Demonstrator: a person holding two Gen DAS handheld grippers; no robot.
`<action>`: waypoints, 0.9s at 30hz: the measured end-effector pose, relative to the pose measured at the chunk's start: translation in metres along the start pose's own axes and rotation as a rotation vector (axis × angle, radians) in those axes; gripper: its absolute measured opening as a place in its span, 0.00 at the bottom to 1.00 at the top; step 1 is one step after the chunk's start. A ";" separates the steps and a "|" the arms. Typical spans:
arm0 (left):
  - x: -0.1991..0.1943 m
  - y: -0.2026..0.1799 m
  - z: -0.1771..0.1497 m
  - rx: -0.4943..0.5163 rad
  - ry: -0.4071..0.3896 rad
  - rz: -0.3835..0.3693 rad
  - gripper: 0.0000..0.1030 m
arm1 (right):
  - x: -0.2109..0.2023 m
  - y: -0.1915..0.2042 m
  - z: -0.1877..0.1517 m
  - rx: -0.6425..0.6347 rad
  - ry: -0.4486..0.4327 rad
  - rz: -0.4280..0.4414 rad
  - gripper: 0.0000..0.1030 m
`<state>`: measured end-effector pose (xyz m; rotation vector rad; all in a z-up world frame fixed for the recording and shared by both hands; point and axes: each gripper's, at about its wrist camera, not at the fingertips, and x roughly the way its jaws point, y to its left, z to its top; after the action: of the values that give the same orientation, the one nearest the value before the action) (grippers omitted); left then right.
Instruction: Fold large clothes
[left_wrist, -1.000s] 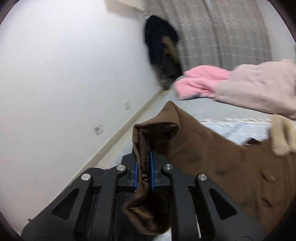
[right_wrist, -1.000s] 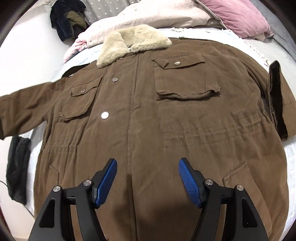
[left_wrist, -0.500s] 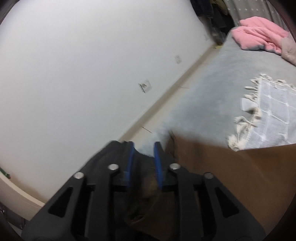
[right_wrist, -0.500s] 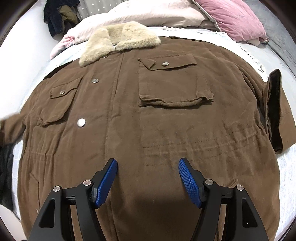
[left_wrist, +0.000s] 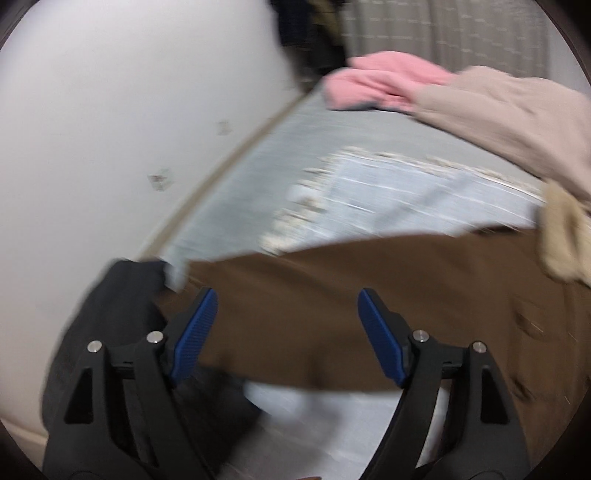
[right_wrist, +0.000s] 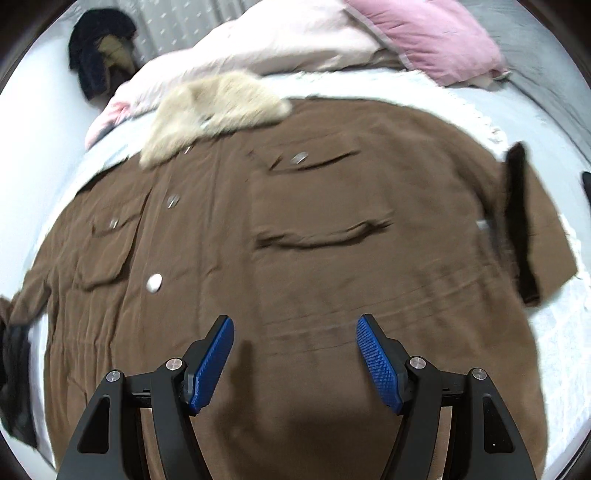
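My left gripper (left_wrist: 287, 334) fingers wide over the brown corduroy coat's (right_wrist: 295, 258) sleeve (left_wrist: 332, 314), my right gripper (right_wrist: 295, 363) fingers wide above its front, beige fur collar (right_wrist: 210, 110) at eleven o'clock

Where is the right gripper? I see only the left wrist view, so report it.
Observer: The right gripper hangs open over the lower front of the brown coat and holds nothing.
Operator: Tell me how the far sleeve lies.
Observer: The sleeve lies flat beside the coat's body on the right of that view. A dark strip of lining shows along it.
Operator: Describe the coat's front.
Observer: It lies front up. A large chest pocket has its flap snapped shut, and a pale snap shows on the placket.
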<state>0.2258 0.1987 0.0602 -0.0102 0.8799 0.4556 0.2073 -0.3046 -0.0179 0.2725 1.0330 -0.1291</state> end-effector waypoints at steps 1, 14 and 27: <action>-0.009 -0.009 -0.010 0.007 0.005 -0.047 0.80 | -0.005 -0.009 0.002 0.024 -0.020 -0.018 0.68; -0.055 -0.102 -0.143 -0.026 0.218 -0.471 0.82 | -0.014 -0.122 0.039 0.296 -0.146 -0.241 0.69; -0.051 -0.137 -0.155 0.096 0.053 -0.474 0.82 | -0.003 -0.197 0.073 0.246 -0.220 -0.359 0.09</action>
<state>0.1363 0.0253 -0.0257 -0.1404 0.9169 -0.0307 0.2202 -0.5143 -0.0127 0.2858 0.8384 -0.6007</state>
